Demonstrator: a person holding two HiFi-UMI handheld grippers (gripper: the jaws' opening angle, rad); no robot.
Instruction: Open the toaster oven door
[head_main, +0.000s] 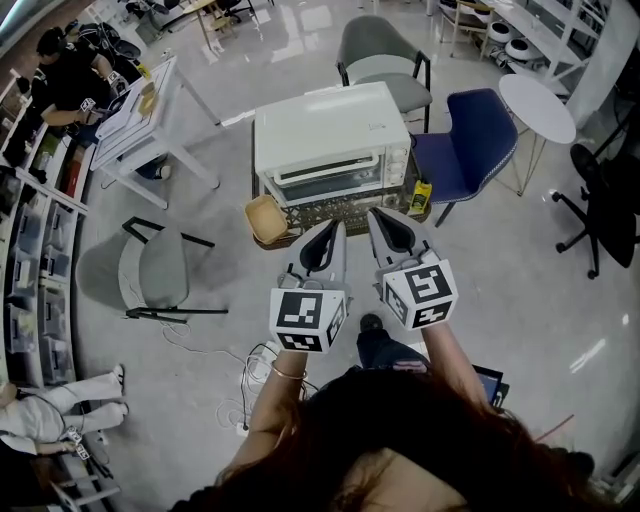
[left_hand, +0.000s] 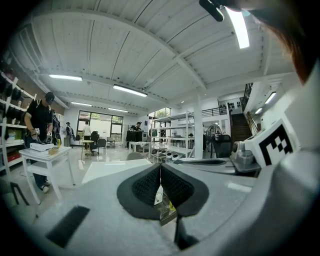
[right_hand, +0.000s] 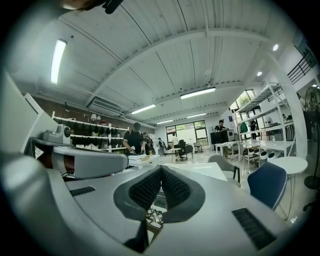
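Wide open floor, a grey chair (head_main: 385, 62) and a blue chair (head_main: 468, 142) at the far side. In the middle, a low mesh-topped counter (head_main: 345, 212) carrying the white toaster oven (head_main: 332, 135). Facing this way, door (head_main: 330, 184) shut flat against the front, handle (head_main: 325, 171) a pale bar across its upper edge. Probably hinged at the bottom, so plan on a pull outward and down, not sideways.

Just in front of that door: left claw (head_main: 334, 230) and right claw (head_main: 379, 216), side by side, short of the oven and touching nothing. Seen along their own jaws, left claw (left_hand: 160, 172) and right claw (right_hand: 161, 175) alike pressed together on nothing, dark pads meeting in a single seam.

To do the step well:
- Pick one claw, probably the left, lined up nearer the handle's middle.
- Spread it before arriving; no taking the bar with shut tips.
- Roll it so one pad goes above the bar and one beneath, near the centre, to avoid twisting the door.
- Pinch firmly, then draw back and down along the hinge arc, not straight out, so as not to drag what looks a light oven across the mesh.
- Keep the spare claw ready to steady the top.
- Mind the wicker basket (head_main: 265, 220) at the counter's left corner and the small yellow packet (head_main: 420, 195) at the right.
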